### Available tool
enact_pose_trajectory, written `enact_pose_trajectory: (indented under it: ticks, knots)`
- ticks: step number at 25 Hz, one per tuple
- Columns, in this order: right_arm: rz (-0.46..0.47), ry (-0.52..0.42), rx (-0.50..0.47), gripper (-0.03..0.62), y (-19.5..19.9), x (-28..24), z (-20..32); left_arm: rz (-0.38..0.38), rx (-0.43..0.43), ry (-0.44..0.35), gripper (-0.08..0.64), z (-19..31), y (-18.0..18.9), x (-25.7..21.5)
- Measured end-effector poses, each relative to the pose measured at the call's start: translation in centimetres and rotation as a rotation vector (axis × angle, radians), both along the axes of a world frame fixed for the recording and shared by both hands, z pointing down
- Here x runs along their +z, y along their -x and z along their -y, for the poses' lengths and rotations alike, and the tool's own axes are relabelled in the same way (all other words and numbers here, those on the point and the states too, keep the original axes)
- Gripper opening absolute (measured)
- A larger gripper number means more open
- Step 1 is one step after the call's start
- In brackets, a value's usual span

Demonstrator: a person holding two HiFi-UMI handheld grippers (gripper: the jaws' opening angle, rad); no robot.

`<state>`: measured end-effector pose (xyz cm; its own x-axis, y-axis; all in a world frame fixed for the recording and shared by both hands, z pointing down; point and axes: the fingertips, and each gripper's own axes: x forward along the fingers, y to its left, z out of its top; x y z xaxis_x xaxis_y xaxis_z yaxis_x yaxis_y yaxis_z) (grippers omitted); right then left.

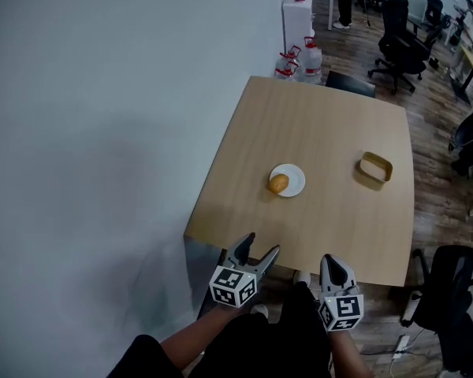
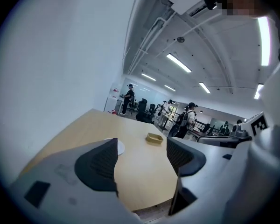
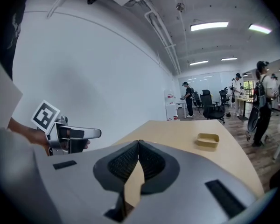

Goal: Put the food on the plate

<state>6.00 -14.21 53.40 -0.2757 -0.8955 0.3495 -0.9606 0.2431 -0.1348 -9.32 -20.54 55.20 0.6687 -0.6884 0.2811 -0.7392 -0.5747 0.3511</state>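
A small white plate [image 1: 290, 179] sits near the middle of the wooden table [image 1: 323, 124], with a round golden-brown piece of food [image 1: 278, 183] on its left edge. The plate's rim [image 2: 120, 146] peeks out behind the left jaw in the left gripper view. My left gripper [image 1: 260, 250] hangs open at the table's near edge, nothing between its jaws. My right gripper [image 1: 333, 263] is shut and empty, just off the near edge. Both stay well short of the plate.
A shallow yellow tray [image 1: 375, 168] lies right of the plate, also seen as a tray [image 2: 155, 137] and a tray [image 3: 208, 140] in the gripper views. A white wall runs along the left. Water jugs [image 1: 302, 57] and office chairs [image 1: 402, 38] stand beyond the table; a black chair [image 1: 449, 290] stands at right.
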Motion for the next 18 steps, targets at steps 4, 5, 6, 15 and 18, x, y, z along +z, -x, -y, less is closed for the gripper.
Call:
enact_pose_trajectory:
  ticks: [4,5,6,15,18]
  knots:
    - [0.004,-0.034,0.052,0.060,0.4,-2.1,-4.0,-0.014,-0.029,-0.040,0.182,-5.3,1.1,-3.0]
    - [0.004,-0.041,0.066,0.060,0.3,-2.5,-4.8,-0.013,-0.025,-0.048,0.149,-6.2,1.1,-3.3]
    - [0.001,-0.047,0.076,0.060,0.2,-2.9,-5.4,-0.015,-0.020,-0.060,0.136,-7.0,1.1,-3.7]
    - [-0.056,-0.108,0.079,0.060,2.4,-5.9,-8.3,-0.008,0.018,-0.156,0.026,-10.6,1.3,-5.9]
    - [-0.085,-0.117,0.078,0.060,2.5,-6.3,-8.9,-0.003,0.020,-0.153,0.025,-11.3,1.4,-5.9]
